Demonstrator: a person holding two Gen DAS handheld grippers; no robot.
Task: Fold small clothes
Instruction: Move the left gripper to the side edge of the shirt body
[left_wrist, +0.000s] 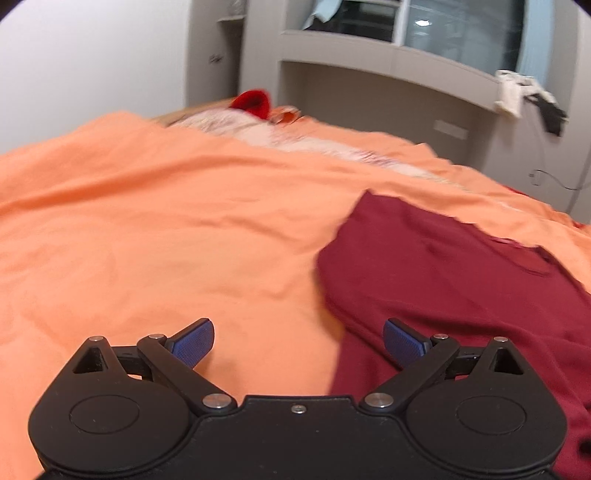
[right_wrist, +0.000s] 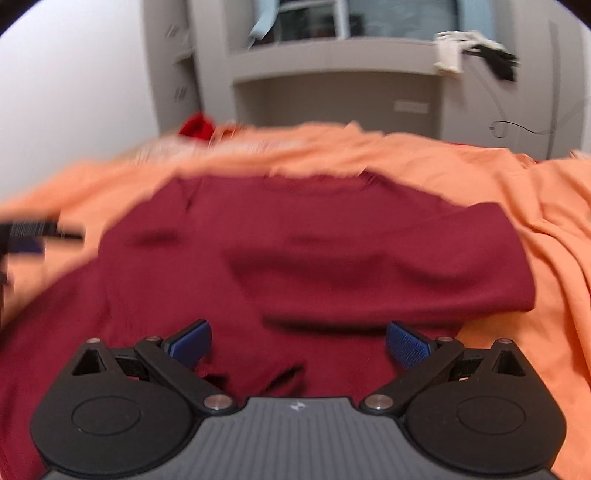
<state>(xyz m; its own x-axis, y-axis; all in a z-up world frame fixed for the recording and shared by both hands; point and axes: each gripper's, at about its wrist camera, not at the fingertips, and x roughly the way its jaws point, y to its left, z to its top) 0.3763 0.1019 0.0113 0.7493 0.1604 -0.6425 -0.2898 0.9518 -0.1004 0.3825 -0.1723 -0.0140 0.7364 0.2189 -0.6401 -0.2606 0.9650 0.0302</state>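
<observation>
We are working over a bed spread with a rumpled orange cotton sheet (left_wrist: 166, 206), in a room with a plain white wall (left_wrist: 92, 55) and grey built-in shelving (left_wrist: 369, 62) behind the bed's far edge. A white bundle with black straps (left_wrist: 524, 92) is hanging off the shelving at the right, and a thin cable (right_wrist: 517, 129) is curling down the wall below it.

We are counting one dark red knit T-shirt (right_wrist: 314, 258), lying soft and creased near the bed's near edge, one sleeve folded in across its body. At the far edge one bright red fuzzy item (left_wrist: 253, 101) is sitting beside a pale patterned cloth (left_wrist: 295, 138).

We are holding two grippers. The left gripper (left_wrist: 298, 341) is hovering over the sheet just beside the shirt's left edge, its blue ribbed fingers (left_wrist: 195, 341) spread wide and gripping nothing. The right gripper (right_wrist: 299, 343) is hovering over the shirt's lower part, fingers likewise wide apart and empty.
</observation>
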